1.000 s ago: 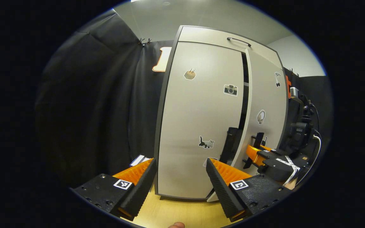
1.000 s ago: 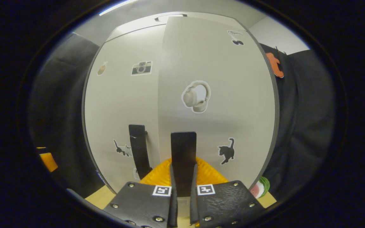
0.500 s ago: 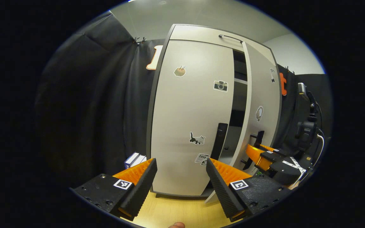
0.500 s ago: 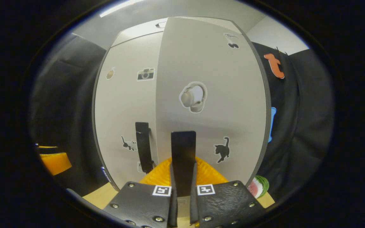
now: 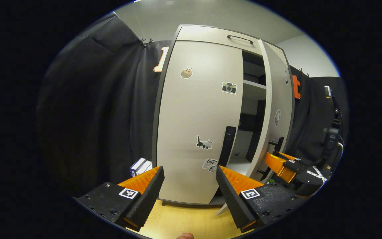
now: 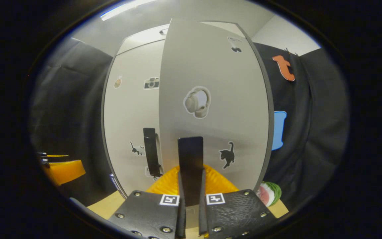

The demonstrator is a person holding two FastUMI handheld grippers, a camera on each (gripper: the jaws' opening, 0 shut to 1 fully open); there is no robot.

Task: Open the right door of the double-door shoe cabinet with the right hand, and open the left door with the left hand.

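Since the earlier frames, the pale grey right door (image 5: 279, 109) of the double-door shoe cabinet (image 5: 211, 33) has swung further outward, widening the dark gap that exposes an inner white shelf (image 5: 254, 85). In the right gripper view, the right gripper (image 6: 191, 186) is pinched on the flat black vertical right door handle (image 6: 190, 156), both fingers pressing its sides. The pale grey left door (image 5: 197, 116), bearing camera and cat stickers, is closed, with its black vertical left door handle (image 5: 227, 146) untouched. The left gripper (image 5: 189, 186) hovers in front of the left door, fingers spread wide and holding nothing. The cabinet stands on a light wooden floor (image 5: 181, 222). A watermelon-patterned object (image 6: 268, 194) lies beside the cabinet base.
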